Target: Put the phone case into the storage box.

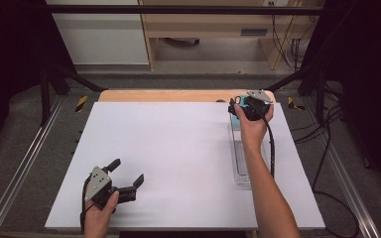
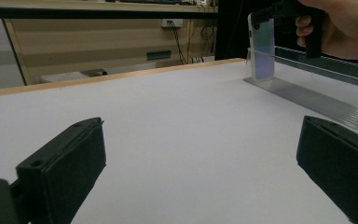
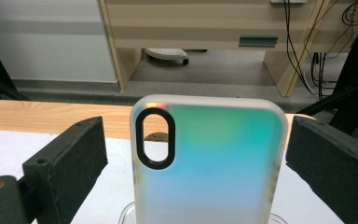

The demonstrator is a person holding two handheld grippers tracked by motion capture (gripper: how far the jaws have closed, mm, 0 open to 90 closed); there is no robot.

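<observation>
A translucent phone case (image 3: 214, 163), tinted teal to blue with a black camera ring, stands upright in the far end of a clear slotted rack (image 1: 241, 166). My right gripper (image 3: 196, 154) is open around the case: the left jaw stands apart from it and the right jaw is at its edge. In the high view the right gripper (image 1: 238, 105) sits at the board's far right, over the case (image 1: 236, 120). My left gripper (image 1: 127, 172) rests near the front left, open with nothing between its jaws. The left gripper view (image 2: 200, 163) shows the case (image 2: 262, 46) far off.
A white board (image 1: 178, 148) covers the wooden table (image 1: 168, 95). The rack (image 2: 317, 100) runs along the board's right side. Black frame posts and cables stand at both sides, and wooden furniture (image 3: 191, 23) lies beyond the far edge.
</observation>
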